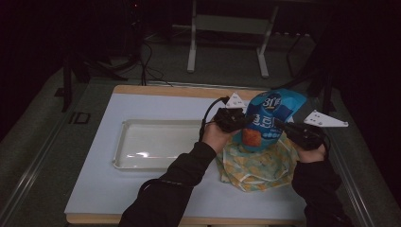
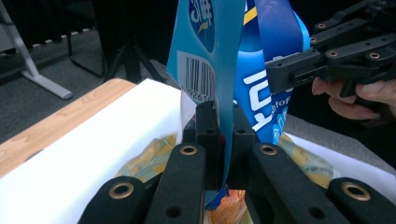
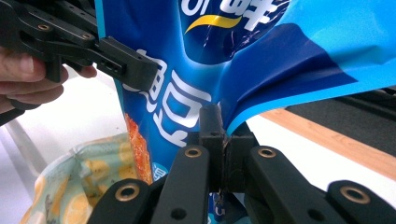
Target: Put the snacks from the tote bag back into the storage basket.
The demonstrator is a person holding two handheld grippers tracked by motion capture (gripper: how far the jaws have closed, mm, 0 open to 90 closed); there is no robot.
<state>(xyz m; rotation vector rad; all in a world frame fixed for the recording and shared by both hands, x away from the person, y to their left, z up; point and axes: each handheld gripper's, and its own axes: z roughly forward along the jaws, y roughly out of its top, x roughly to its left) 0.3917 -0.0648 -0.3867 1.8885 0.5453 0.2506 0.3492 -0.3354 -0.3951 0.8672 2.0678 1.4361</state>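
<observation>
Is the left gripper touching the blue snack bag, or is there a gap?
Touching. In the left gripper view, the left gripper has its jaws shut on an edge of the blue snack bag, with no gap.

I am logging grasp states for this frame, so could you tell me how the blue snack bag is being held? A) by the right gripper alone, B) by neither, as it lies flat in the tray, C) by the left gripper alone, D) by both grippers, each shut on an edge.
D: the left gripper and the right gripper each pinch an edge of the blue snack bag, held upright above the patterned cloth bag.
</observation>
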